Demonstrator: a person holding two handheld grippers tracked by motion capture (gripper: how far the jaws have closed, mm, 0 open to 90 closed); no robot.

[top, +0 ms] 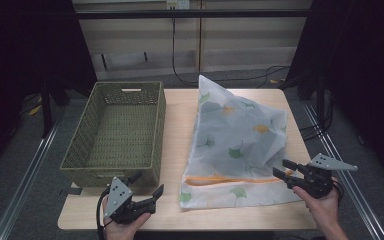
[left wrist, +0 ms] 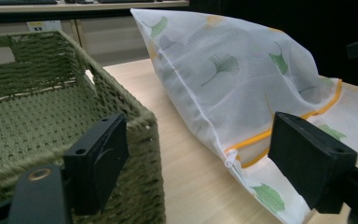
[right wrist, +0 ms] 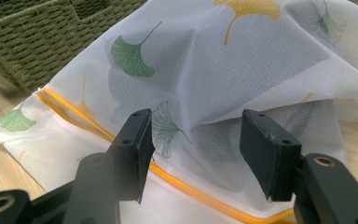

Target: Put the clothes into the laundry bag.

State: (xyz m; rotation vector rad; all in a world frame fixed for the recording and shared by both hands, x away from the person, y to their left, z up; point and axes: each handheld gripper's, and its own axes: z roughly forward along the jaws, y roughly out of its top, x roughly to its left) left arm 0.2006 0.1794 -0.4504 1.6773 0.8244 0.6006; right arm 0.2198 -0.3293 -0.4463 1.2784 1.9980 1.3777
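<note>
The mesh bag (top: 235,145) lies on the table's (top: 175,115) right half, beside the basket (top: 117,132). Both hand-held grippers stand open and empty — the right (top: 283,170) at the bag's near-right corner, the left (top: 147,187) at the near edge — likely poised to lift it.

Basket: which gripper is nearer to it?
Left. The left gripper sits just off the basket's near corner, jaws open and empty. The right gripper is across the table at the mesh bag's right edge.
</note>
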